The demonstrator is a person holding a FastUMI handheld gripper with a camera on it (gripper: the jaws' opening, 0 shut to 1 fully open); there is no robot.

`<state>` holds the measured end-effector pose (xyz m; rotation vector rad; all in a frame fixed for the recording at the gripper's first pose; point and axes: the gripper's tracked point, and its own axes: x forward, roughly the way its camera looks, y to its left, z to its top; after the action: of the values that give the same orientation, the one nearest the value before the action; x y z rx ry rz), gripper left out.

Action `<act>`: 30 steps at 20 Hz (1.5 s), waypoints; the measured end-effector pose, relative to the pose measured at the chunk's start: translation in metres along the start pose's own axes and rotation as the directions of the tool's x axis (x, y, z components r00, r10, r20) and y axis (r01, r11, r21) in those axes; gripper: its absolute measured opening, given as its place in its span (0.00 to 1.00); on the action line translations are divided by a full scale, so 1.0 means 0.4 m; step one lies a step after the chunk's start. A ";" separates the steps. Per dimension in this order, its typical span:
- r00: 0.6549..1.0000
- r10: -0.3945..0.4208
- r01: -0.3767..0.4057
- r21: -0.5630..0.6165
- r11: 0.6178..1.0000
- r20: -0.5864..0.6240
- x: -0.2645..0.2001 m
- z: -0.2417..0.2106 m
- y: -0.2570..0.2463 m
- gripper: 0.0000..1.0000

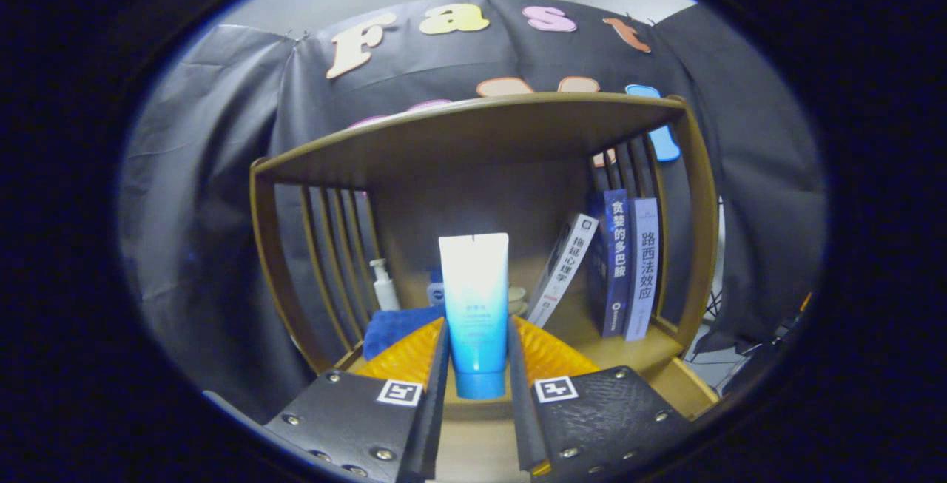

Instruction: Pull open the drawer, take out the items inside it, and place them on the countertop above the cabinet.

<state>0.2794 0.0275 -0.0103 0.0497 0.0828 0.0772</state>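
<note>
A white-to-blue squeeze tube (pixel 474 305) stands cap down between my two fingers, and both pads press on its lower half. My gripper (pixel 477 353) is shut on it and holds it upright in front of the wooden shelf unit (pixel 473 117). The tube's cap hangs just above the wooden countertop (pixel 636 357) at the shelf's front edge. The drawer is hidden below the fingers.
On the shelf behind the tube lie a folded blue cloth (pixel 396 324), a small white pump bottle (pixel 384 285) and a small jar (pixel 517 298). Three books (pixel 625 268) lean and stand at the right. Slatted wooden sides close the shelf left and right.
</note>
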 end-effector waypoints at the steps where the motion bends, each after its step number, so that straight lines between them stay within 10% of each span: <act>1: 1.000 -0.007 0.007 0.004 1.000 -0.030 0.029 -0.008 -0.003 0.41; 19: 0.944 -0.209 0.172 -0.158 0.972 -0.255 0.278 -0.335 -0.111 0.44; 24: 0.948 -0.187 0.159 -0.125 0.979 -0.258 0.230 -0.325 -0.066 0.99; 30: 0.970 -0.171 0.144 -0.153 0.978 -0.175 0.051 -0.267 -0.054 0.98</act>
<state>0.2924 0.0127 -0.1195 -0.1043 0.2694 -0.0722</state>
